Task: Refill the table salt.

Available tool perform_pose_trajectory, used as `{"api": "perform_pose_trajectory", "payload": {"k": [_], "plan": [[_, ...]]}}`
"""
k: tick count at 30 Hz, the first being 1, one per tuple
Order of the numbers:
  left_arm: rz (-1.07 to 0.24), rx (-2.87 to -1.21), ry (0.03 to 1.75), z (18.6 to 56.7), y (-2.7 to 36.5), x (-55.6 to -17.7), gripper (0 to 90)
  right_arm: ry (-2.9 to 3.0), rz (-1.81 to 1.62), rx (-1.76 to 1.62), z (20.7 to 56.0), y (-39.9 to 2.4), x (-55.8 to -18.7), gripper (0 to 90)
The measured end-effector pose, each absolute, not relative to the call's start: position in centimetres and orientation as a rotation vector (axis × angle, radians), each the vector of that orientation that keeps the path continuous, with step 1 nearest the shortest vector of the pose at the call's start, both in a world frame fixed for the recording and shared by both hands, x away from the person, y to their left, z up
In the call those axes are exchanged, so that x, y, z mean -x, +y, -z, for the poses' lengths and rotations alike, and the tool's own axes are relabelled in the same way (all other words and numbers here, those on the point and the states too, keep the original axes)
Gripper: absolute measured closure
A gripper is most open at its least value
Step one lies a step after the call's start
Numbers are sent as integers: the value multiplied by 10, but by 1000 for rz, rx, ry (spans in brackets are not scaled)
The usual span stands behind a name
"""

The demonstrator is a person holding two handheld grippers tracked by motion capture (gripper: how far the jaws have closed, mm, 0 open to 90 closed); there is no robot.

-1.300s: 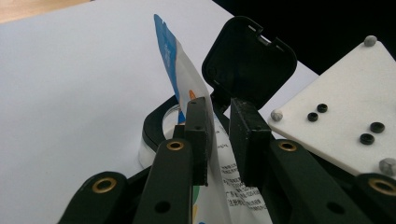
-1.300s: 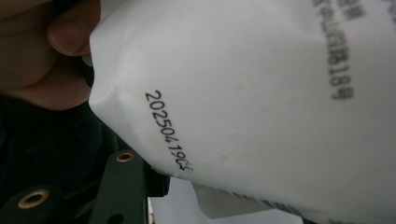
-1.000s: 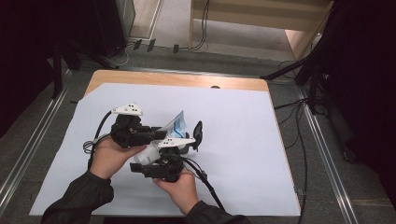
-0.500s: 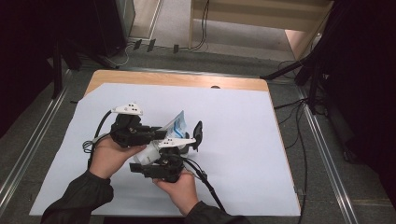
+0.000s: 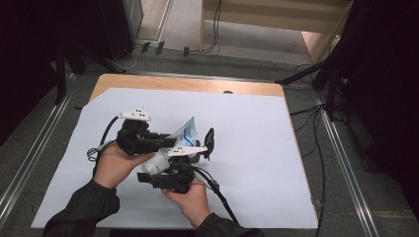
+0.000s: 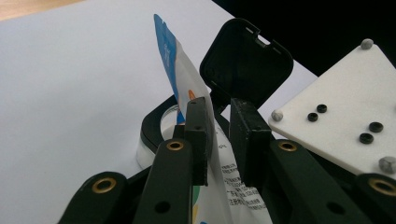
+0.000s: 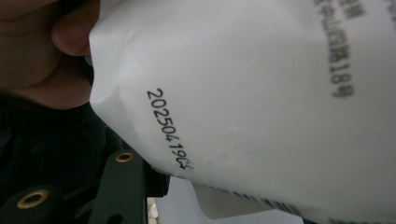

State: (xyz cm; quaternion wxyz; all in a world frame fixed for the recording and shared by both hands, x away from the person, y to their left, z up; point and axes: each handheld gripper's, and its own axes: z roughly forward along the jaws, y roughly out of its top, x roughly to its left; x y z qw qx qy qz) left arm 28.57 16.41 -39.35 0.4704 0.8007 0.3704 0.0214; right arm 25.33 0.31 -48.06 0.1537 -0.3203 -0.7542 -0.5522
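A white pouch with a blue top [image 5: 187,132] is held up over the middle of the white sheet. My left gripper [image 6: 219,105] is shut on the pouch [image 6: 187,79] partway up, its jaws pressing either face. Just beyond stands a round container with a black rim [image 6: 152,126], its black hinged lid [image 6: 245,60] swung open. From above, the left gripper [image 5: 168,141] reaches in from the left, and the lid [image 5: 210,138] stands upright. My right gripper [image 5: 197,158] sits close below the pouch. The pouch's printed back [image 7: 261,93] hides its jaws' stance.
A white sheet [image 5: 257,148] covers the wooden table [image 5: 188,84], with bare room to the right and far side. The right gripper's cable [image 5: 220,197] trails toward the near edge. A thumb [image 7: 70,35] presses by the pouch. Metal rails flank the table.
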Motion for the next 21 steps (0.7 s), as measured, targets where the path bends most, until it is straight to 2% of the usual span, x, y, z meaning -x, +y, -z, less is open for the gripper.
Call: {"api": "perform_pose_trajectory", "payload": {"k": [21], "plan": [[-42, -1980, 913, 390, 161, -287, 784, -2154, 1590, 921, 479, 2, -253, 518]]}}
